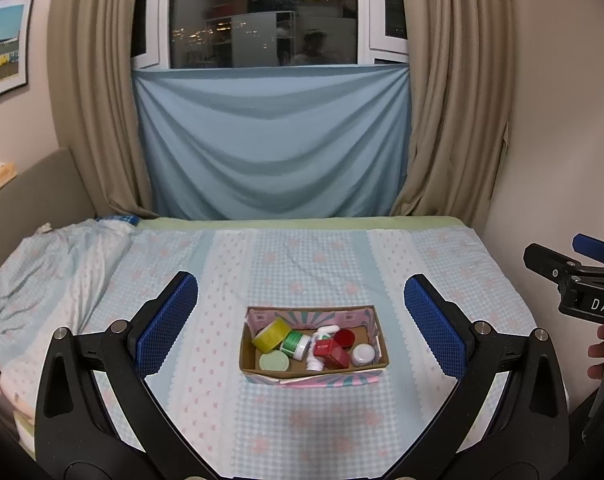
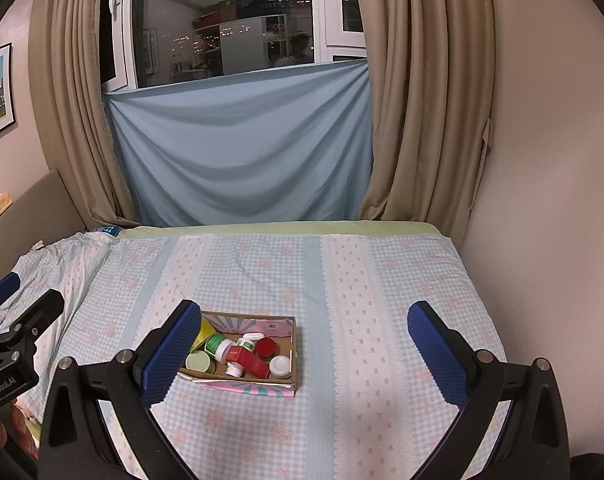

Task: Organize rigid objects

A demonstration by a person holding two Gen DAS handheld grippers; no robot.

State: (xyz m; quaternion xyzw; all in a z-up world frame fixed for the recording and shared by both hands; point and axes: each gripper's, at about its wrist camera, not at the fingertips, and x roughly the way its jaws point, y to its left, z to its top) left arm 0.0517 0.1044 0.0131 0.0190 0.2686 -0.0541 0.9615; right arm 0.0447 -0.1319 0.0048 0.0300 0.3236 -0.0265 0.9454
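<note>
A small cardboard box [image 1: 376,330] sits on the bed, seen also in the right wrist view [image 2: 293,354]. It holds a yellow tape roll [image 1: 270,334], a green-labelled jar [image 1: 295,343], a red box [image 1: 330,352], a red cap [image 1: 344,337], a white jar [image 1: 362,355], a pale green lid [image 1: 273,361] and white bottles. My left gripper [image 1: 301,300] is open and empty, above the box. My right gripper [image 2: 304,326] is open and empty, with the box near its left finger [image 2: 169,354].
The bed has a checked blue-and-pink sheet [image 1: 302,412]. A crumpled blanket [image 1: 49,264] lies at the left. A wall [image 2: 542,200] borders the bed at the right. Curtains and a blue cloth [image 1: 269,144] hang behind the far edge.
</note>
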